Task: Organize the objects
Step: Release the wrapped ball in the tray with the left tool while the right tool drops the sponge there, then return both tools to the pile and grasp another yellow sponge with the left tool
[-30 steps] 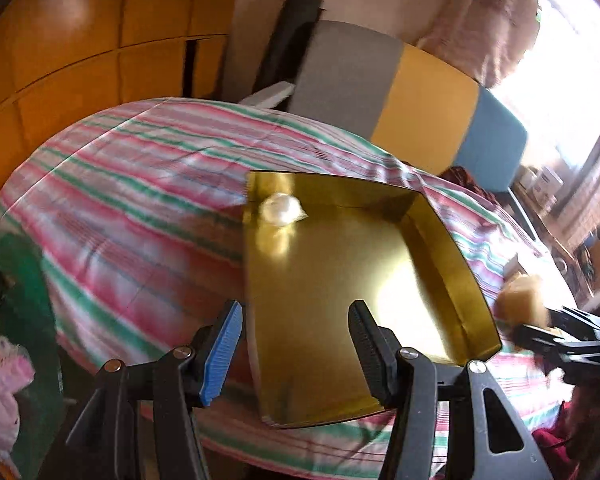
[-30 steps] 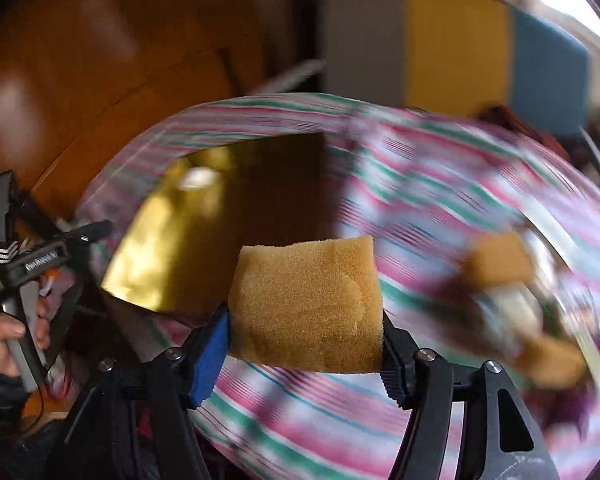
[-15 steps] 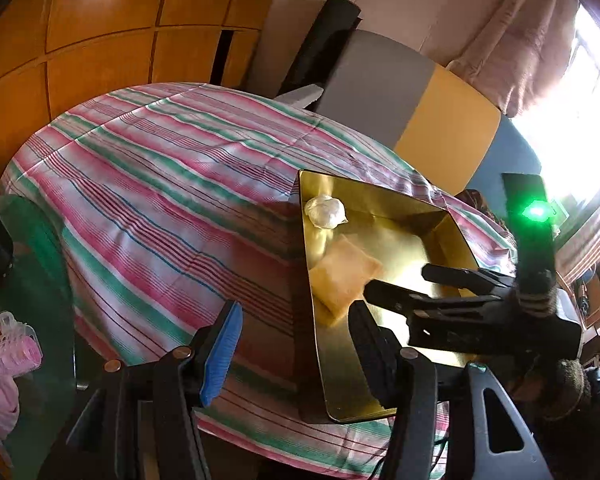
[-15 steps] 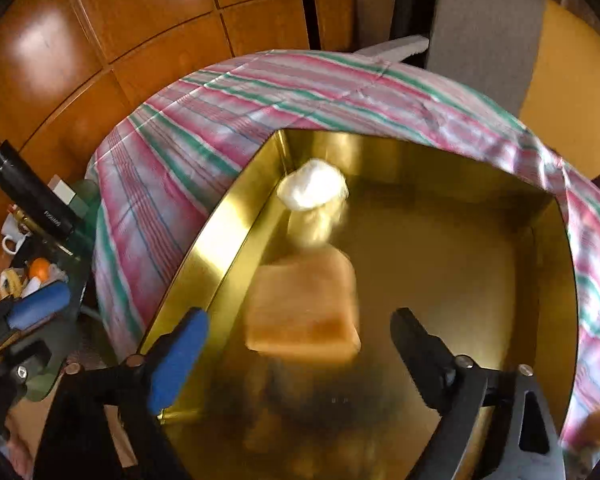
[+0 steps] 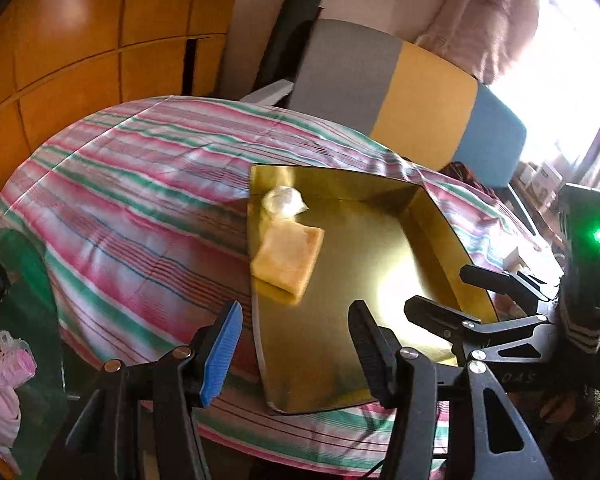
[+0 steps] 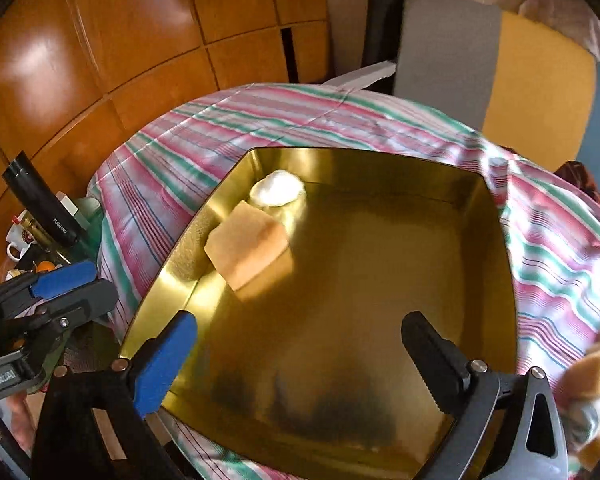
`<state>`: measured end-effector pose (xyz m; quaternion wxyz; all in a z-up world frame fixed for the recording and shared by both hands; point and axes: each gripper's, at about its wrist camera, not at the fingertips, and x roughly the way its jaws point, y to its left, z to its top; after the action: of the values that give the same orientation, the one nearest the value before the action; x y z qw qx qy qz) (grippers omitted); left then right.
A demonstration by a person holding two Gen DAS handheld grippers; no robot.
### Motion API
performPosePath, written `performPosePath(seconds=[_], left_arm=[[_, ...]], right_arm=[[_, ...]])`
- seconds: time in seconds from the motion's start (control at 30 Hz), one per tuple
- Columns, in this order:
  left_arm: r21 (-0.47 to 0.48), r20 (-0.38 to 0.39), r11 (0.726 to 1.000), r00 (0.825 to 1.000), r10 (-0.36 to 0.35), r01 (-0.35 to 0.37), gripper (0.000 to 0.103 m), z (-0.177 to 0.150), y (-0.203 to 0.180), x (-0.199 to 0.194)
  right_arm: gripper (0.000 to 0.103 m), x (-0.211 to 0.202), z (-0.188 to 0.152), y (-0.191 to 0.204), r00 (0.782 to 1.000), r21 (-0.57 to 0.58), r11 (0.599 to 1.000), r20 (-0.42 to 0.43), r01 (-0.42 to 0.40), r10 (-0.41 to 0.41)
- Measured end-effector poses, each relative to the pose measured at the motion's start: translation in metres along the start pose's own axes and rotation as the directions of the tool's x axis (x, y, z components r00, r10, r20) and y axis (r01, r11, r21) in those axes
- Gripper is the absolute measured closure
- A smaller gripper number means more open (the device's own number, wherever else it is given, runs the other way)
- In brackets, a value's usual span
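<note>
A gold tray (image 5: 384, 320) (image 6: 492, 264) lies on the striped tablecloth. A yellow sponge (image 5: 287, 261) (image 6: 247, 249) lies inside it near the left wall, beside a white wrapped lump (image 5: 284, 201) (image 6: 277, 193) in the far left corner. My left gripper (image 5: 296, 344) is open and empty, low at the tray's near left edge. My right gripper (image 6: 300, 356) is open and empty above the tray's near half; it also shows in the left wrist view (image 5: 472, 300). My left gripper also shows at the left in the right wrist view (image 6: 72, 292).
A chair (image 5: 400, 88) with grey, yellow and blue panels stands behind the table. Blurred tan objects (image 6: 596, 364) lie on the cloth at the right. A green side table (image 5: 20, 320) with a black tube (image 6: 40, 204) and clutter stands at the left. Wooden panels (image 6: 100, 40) line the wall.
My right gripper carried the sponge over the tray, opened and let it go. The sponge now rests in the tray by the white lump. My right gripper has drawn back.
</note>
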<state>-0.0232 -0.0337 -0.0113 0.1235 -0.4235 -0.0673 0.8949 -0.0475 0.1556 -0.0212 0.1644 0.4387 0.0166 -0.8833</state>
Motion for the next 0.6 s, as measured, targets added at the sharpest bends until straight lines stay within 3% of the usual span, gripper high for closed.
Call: performPosePath(seconds=[0.37, 0.6], left_arm=[[0.163, -0.044, 0.985, 0.998, -0.047, 0.054, 0.047, -0.007, -0.061, 0.009], [0.222, -0.084, 0.967, 0.99, -0.109, 0.125, 0.044, -0.001, -0.098, 0.017]], right_arm=[[0.0, -0.048, -0.029, -0.045, 0.992, 0.076, 0.993, 0.077, 0.09, -0.095], [0.0, -0.083, -0.066, -0.123, 0.98, 0.205, 0.962, 0.051, 0.179, -0.193]])
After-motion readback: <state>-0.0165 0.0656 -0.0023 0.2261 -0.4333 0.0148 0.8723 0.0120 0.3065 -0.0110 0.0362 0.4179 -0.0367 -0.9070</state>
